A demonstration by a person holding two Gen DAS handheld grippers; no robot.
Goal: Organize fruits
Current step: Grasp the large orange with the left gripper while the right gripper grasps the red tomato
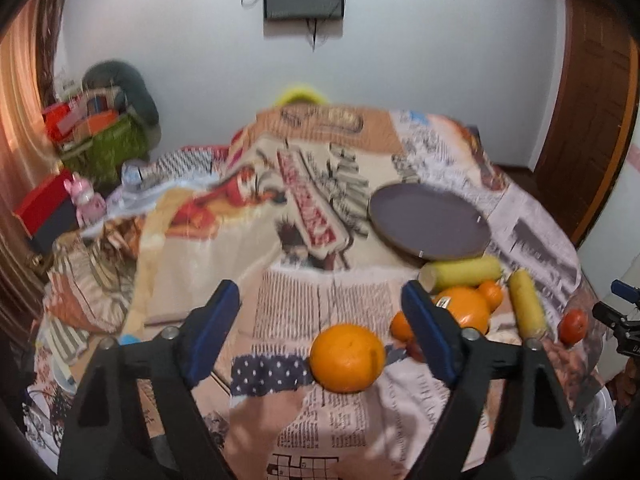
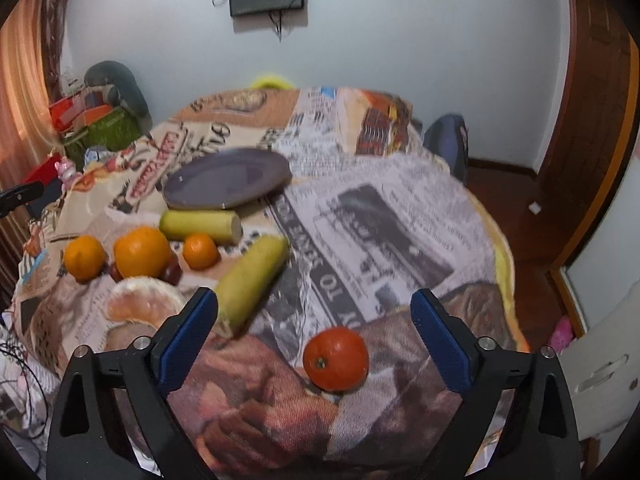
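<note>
An orange (image 1: 347, 358) lies on the newspaper-print cloth between the blue pads of my left gripper (image 1: 320, 296), closer to the right pad, and neither pad touches it. A red tomato-like fruit (image 2: 335, 359) lies between the pads of my right gripper (image 2: 315, 300), also untouched. Both grippers are open and hold nothing. A dark round plate (image 2: 228, 178) sits bare farther back. Near it lie two yellow-green banana-like pieces (image 2: 200, 226) (image 2: 250, 280), a large orange (image 2: 142, 252), two small tangerines (image 2: 201, 251) (image 2: 85, 258) and a peeled citrus piece (image 2: 140, 304).
The cloth-covered table (image 2: 400, 216) drops off at its right and near edges. A blue chair (image 2: 446, 144) stands behind its far right corner. A green basket of clutter (image 1: 108, 144) and red boxes (image 1: 44, 204) crowd the left side. A wooden door frame (image 1: 592, 120) is on the right.
</note>
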